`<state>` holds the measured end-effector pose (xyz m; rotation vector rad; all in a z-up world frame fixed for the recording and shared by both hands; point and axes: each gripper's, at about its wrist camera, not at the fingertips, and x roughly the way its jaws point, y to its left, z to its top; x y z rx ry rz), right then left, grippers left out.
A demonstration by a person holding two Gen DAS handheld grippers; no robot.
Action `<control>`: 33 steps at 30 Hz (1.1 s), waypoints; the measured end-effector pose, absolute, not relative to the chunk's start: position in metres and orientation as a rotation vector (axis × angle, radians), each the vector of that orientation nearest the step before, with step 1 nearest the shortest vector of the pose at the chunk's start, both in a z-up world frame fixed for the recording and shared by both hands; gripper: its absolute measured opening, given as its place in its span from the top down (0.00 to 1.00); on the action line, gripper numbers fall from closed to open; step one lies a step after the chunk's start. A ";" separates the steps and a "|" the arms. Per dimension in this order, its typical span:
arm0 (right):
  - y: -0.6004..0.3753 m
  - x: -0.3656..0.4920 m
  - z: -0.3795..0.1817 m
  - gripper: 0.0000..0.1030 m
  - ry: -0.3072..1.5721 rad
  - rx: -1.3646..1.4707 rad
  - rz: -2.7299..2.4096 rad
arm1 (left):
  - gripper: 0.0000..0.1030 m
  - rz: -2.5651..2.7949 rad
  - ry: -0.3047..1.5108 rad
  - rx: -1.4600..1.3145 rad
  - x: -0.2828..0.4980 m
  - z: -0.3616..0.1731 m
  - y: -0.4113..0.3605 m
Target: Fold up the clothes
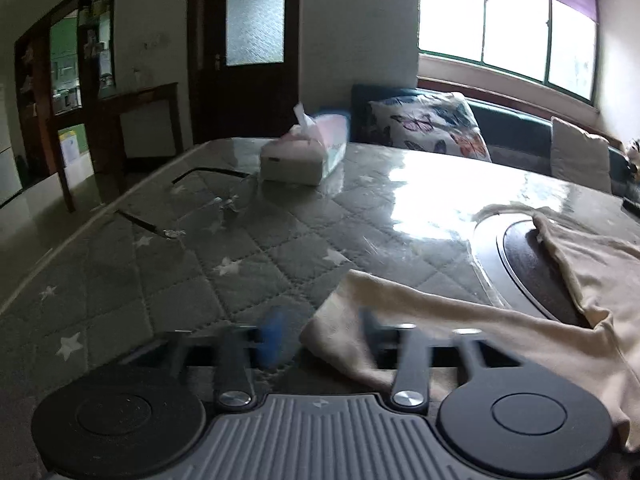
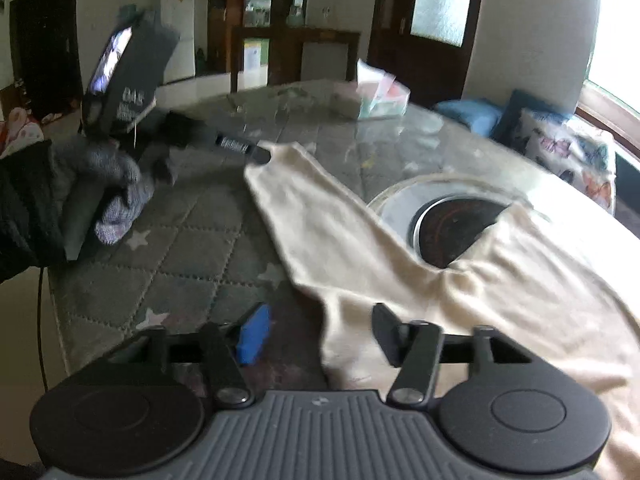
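Only from the right wrist, gloved left hand [image 2: 116, 196] beside cream garment [image 2: 400, 260].

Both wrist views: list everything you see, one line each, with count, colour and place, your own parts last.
garment: one, cream, spread on the table, sleeve toward the left gripper
table: one, grey quilted star cover under clear sheet
round inset: one, dark, mid-table, partly covered by the garment
tissue box: one, white and pink, far side of the table
eyeglasses: one pair, dark arms, left of the tissue box
butterfly cushion: one, white, on the sofa
left gripper: open, at the sleeve end
right gripper: open, over the garment's near edge
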<state>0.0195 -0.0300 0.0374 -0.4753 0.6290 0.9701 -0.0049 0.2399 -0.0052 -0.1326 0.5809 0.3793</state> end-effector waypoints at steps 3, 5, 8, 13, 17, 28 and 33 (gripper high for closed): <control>-0.041 0.021 0.041 0.26 0.632 -0.467 0.953 | 0.31 0.388 0.574 -0.141 -0.009 -0.002 0.239; -0.048 0.022 0.040 0.24 0.640 -0.467 0.942 | 0.22 0.396 0.560 -0.145 -0.012 0.000 0.238; -0.053 0.022 0.038 0.19 0.650 -0.468 0.938 | 0.12 0.396 0.554 -0.142 -0.016 0.004 0.234; -0.064 0.020 0.038 0.08 0.660 -0.474 0.944 | 0.00 0.383 0.528 -0.117 -0.024 0.014 0.224; -0.079 0.023 0.033 0.05 0.711 -0.467 0.918 | 0.00 0.363 0.531 -0.108 -0.023 0.019 0.214; -0.110 0.003 0.028 0.00 0.732 -0.470 0.953 | 0.00 0.234 0.589 -0.057 -0.002 0.020 0.157; -0.122 0.014 0.027 0.00 0.763 -0.404 0.934 | 0.00 0.166 0.605 -0.004 0.020 0.023 0.118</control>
